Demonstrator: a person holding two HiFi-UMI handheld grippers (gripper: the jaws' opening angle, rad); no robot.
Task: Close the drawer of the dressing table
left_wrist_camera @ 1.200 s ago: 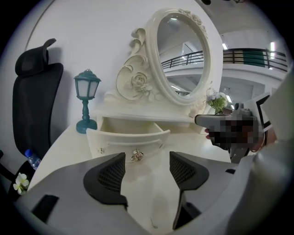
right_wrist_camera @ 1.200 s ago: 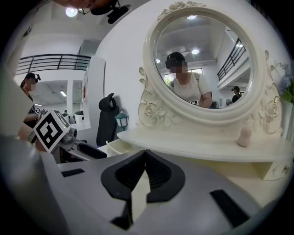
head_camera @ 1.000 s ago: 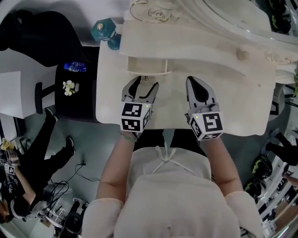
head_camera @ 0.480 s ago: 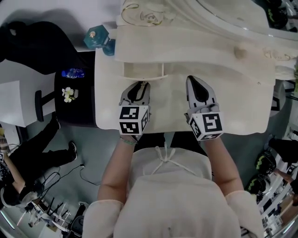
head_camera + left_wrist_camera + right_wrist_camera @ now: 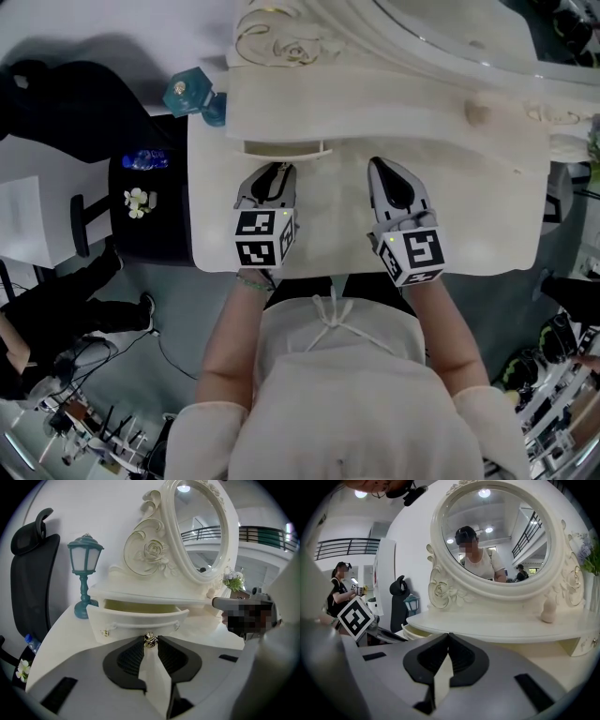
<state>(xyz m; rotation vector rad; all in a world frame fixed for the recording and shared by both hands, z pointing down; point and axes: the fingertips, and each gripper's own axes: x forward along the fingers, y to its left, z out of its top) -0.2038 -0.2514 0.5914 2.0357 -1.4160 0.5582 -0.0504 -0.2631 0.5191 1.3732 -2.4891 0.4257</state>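
Note:
The white dressing table stands on a white tabletop, and its left drawer juts out a little way. In the left gripper view the curved drawer front has a small metal knob at its middle. My left gripper is shut on that knob, which sits right between the tips. From the head view the left gripper sits just in front of the drawer. My right gripper rests to the right, shut with nothing in it, and points at the dresser top.
A teal lantern lamp stands at the dresser's left end. The oval mirror rises behind the shelf, with a small white figurine at the right. A black office chair stands left of the table, and people stand farther left.
The left gripper's jaws closed on the drawer knob and moved toward the dresser. Less of the drawer shows now. The right gripper stayed where it was.

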